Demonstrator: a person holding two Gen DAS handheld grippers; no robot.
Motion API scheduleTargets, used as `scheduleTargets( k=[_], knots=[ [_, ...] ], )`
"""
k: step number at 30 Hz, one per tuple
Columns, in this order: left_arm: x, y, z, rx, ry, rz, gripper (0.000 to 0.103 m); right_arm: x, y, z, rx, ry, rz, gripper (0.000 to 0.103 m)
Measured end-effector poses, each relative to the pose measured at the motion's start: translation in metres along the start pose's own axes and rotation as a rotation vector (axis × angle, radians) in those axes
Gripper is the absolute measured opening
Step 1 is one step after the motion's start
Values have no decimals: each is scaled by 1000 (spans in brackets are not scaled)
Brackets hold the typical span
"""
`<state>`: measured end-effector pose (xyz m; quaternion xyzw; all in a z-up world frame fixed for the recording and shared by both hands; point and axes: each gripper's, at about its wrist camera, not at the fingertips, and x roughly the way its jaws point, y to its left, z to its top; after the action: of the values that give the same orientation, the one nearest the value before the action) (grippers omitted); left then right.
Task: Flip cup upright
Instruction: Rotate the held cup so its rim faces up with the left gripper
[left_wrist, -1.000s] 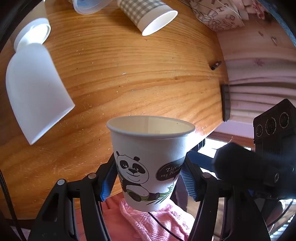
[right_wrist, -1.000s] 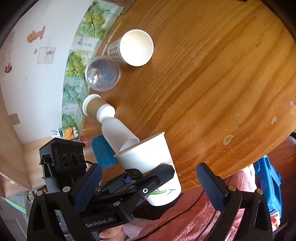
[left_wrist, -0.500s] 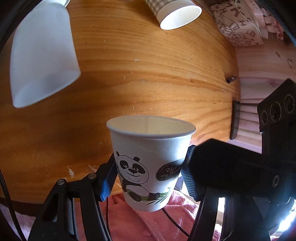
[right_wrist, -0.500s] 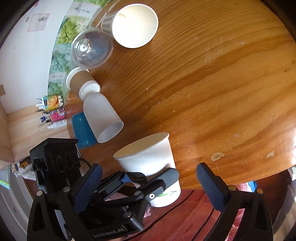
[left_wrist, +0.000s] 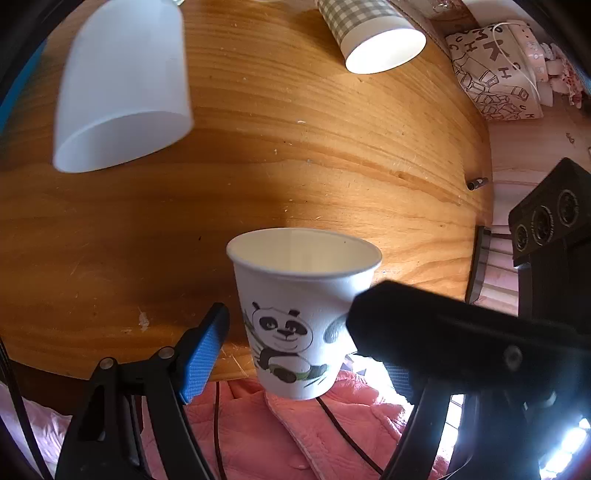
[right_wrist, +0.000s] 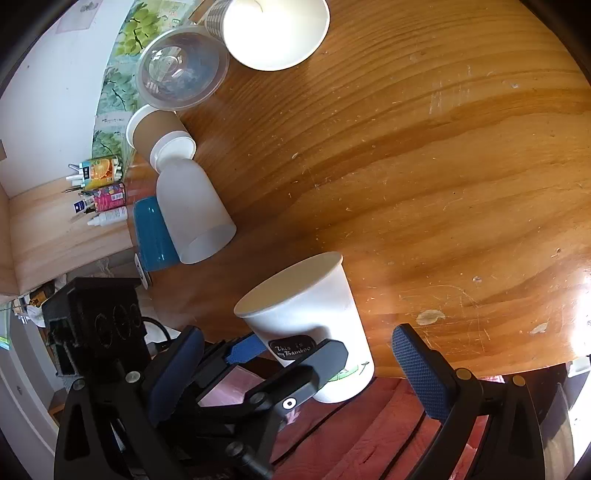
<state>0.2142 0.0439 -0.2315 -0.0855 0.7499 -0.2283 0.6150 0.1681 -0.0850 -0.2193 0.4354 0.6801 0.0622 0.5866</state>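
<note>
Left hand-held gripper (left_wrist: 295, 354) has spread off the panda cup (left_wrist: 295, 314) — right hand-held gripper (right_wrist: 295, 354) spread; only its view shows the clear cup (right_wrist: 181, 70).

Home, round wooden table (right_wrist: 424, 166), pink quilt (left_wrist: 280, 435)

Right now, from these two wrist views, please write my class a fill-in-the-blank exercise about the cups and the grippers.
1. The white paper cup with the panda print has its open mouth facing ___.
2. The frosted white plastic cup lies on its ___.
3. The left gripper is ___, and its blue pad is clear of the panda cup.

Missing words: up; side; open.
</note>
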Motion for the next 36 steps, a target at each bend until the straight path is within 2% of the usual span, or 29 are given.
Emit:
scheduleTargets(
  k=[5,12,20,27,32,36],
  knots=[
    [-9,5,-9,-3,-32,-32,80,0,-2,0,-13,-1,-4,102],
    [-25,10,-28,13,-113,-8,80,9,5,2,-73,-4,-34,101],
    [-38,22,-48,34,-234,41,80,26,21,6,-176,11,-74,89],
    [-42,36,-61,2,-258,48,80,34,27,6,-218,3,-101,73],
    [-39,37,-62,-25,-259,51,80,31,30,6,-240,-38,-66,71],
    [-37,38,-64,-26,-260,60,80,18,35,2,-301,-130,-78,71]
  ],
)
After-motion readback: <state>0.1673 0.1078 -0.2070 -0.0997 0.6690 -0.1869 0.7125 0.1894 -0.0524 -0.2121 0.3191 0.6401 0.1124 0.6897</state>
